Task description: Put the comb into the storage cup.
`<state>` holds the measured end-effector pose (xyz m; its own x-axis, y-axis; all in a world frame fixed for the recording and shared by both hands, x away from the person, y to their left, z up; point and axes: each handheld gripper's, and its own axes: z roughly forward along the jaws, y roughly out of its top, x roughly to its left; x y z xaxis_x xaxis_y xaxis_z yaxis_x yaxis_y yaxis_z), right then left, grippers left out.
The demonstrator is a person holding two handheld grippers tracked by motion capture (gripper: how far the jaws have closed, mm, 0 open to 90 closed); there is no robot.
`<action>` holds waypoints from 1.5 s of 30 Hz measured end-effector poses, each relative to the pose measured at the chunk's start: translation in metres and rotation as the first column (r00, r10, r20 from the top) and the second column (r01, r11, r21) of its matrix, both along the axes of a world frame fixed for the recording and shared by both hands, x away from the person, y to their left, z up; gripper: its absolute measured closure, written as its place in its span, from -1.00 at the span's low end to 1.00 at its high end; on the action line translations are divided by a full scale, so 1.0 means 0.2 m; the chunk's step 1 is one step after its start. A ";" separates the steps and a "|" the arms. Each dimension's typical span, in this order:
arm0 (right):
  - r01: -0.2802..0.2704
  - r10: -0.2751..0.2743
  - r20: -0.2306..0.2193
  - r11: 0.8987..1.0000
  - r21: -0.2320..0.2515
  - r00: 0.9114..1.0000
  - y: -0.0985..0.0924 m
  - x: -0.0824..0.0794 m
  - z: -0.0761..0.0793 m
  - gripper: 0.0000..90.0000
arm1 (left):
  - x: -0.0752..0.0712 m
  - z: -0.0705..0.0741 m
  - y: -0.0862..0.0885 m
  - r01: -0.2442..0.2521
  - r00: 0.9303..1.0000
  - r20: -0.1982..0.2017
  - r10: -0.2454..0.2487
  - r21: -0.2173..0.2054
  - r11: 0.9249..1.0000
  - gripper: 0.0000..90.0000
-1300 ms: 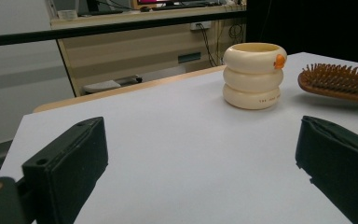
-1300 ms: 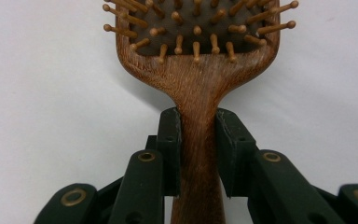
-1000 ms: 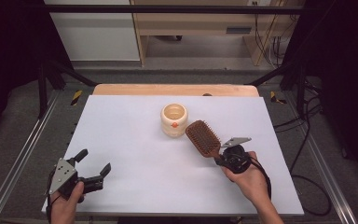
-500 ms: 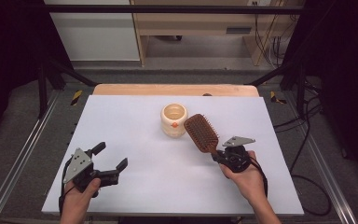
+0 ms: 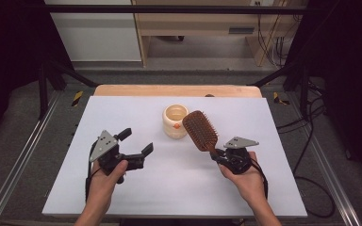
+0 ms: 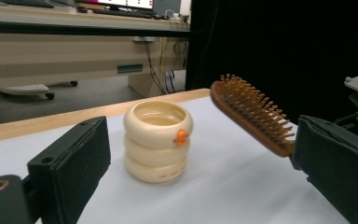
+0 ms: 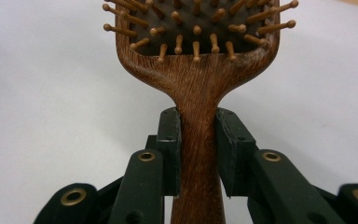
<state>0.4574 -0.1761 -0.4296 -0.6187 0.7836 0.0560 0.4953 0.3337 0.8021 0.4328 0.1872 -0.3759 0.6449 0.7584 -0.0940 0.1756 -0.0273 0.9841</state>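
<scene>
Hairbrush [image 5: 200,130] clamped by the handle in right gripper [image 5: 218,156], long axis running toward 11 o'clock, head beside cream cup [image 5: 175,121] at counter [image 5: 122,113] centre. Left gripper [image 5: 135,146] wide, empty, cup at its 2 o'clock.

A brown wooden hairbrush [image 5: 200,130] with wooden pins is clamped by its handle between the jaws of the right claw [image 5: 215,156], its paddle head lifted off the table [image 5: 273,122] and slanting up and away from that claw, pins facing up. A cream, ribbed, open-topped cup [image 5: 175,120] with a small orange knob stands upright ahead of the wide-spread left claw [image 5: 136,142], just beside the brush head.
</scene>
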 end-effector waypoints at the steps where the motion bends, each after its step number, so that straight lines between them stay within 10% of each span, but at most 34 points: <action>1: -0.004 0.004 0.007 1.000 0.000 1.000 0.01 0.00 0.00 0.61 | 0.00 0.01 -0.03 0.007 1.000 0.005 -0.007 0.009 1.000 -0.91; 14: -0.015 0.010 0.076 0.998 0.060 0.997 0.04 -0.04 0.05 0.61 | 0.09 0.07 -0.21 0.032 0.999 -0.018 -0.032 -0.004 0.999 -0.90; 45: -0.065 0.032 0.223 0.988 0.140 0.974 0.13 -0.15 0.13 0.61 | 0.14 0.12 -0.34 0.105 0.987 -0.110 -0.117 -0.109 0.988 -0.90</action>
<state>0.4268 -0.1505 -0.4041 -0.6658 0.7457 0.0258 0.2875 0.2244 0.9311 0.4609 0.1201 -0.3513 0.7051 0.6649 -0.2463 0.2897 0.0469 0.9560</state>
